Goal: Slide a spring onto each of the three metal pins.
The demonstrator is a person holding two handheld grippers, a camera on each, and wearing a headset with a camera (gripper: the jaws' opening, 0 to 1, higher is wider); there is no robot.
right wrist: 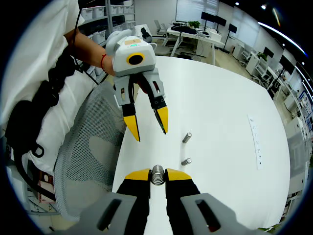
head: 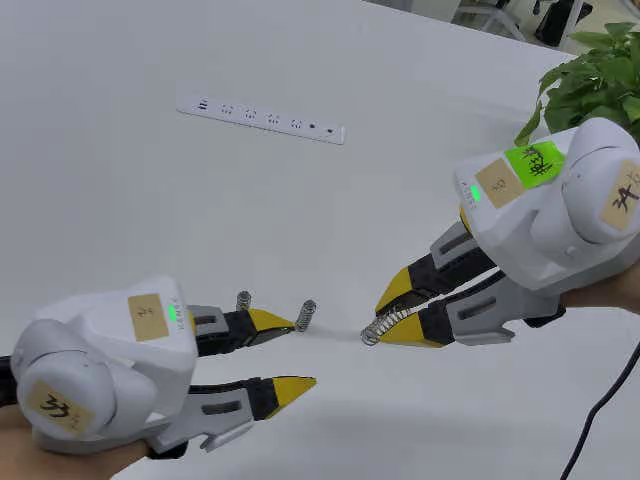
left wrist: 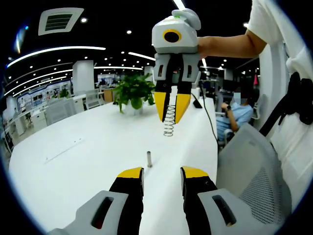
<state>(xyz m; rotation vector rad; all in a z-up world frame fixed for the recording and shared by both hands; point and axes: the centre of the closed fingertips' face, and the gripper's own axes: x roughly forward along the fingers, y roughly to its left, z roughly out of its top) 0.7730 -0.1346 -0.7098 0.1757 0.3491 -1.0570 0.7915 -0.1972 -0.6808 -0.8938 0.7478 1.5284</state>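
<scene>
My right gripper [head: 383, 322] is shut on a metal spring [head: 380, 328], which sticks out past its yellow tips just above the white table [head: 150, 200]. In the right gripper view the spring's coil end [right wrist: 157, 175] sits pinched between the jaws. Two short upright pins [head: 243, 300] [head: 307, 314] stand on the table between the grippers; both look ribbed like coils. My left gripper [head: 300, 352] is open beside them with nothing in it. The left gripper view has one pin [left wrist: 149, 159] ahead of the open jaws and the right gripper [left wrist: 170, 117] with the spring [left wrist: 169, 125] hanging from it.
A white power strip [head: 262, 118] lies further back on the table. A potted plant [head: 590, 80] stands at the far right. A grey mesh chair [right wrist: 93, 161] sits at the table's near edge. A black cable [head: 600, 410] trails from the right gripper.
</scene>
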